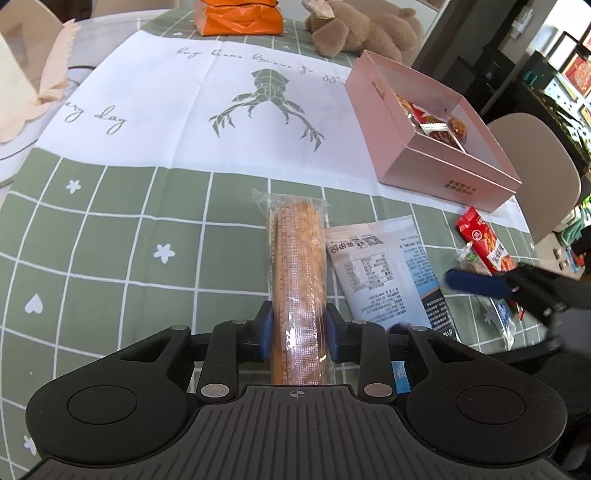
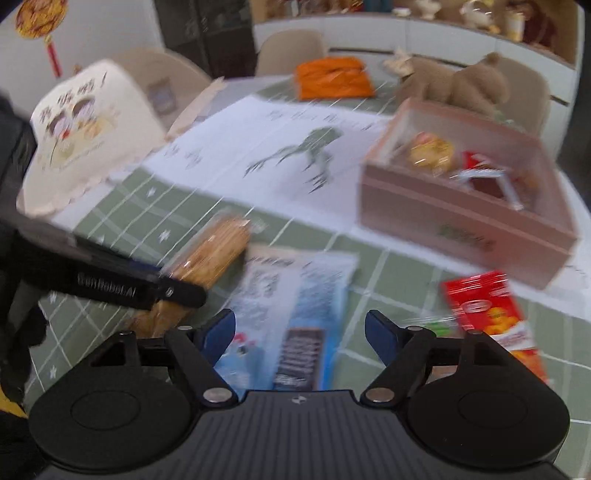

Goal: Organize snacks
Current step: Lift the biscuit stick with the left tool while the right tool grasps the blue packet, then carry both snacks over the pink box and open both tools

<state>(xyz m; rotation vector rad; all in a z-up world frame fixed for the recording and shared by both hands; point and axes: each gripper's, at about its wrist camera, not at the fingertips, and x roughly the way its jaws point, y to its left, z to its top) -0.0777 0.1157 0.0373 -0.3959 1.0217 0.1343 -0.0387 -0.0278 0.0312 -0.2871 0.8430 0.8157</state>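
My left gripper (image 1: 298, 328) is shut on a long orange cracker stick in clear wrap (image 1: 298, 266), which points away from me over the green checked tablecloth. In the right wrist view the same cracker stick (image 2: 210, 254) lies at the left with the left gripper (image 2: 173, 291) on it. My right gripper (image 2: 300, 328) stands open above a white-and-blue snack bag (image 2: 295, 295), nothing between its fingers. That snack bag (image 1: 384, 273) lies just right of the stick. A red snack packet (image 2: 491, 314) sits at the right. The pink box (image 1: 436, 129) holds several wrapped snacks.
A brown plush toy (image 1: 351, 29) and an orange bag (image 1: 240, 14) sit at the table's far side. A white printed paper (image 1: 221, 110) covers the middle. A cream cloth-covered item (image 2: 85, 144) stands at the left. Chairs ring the table.
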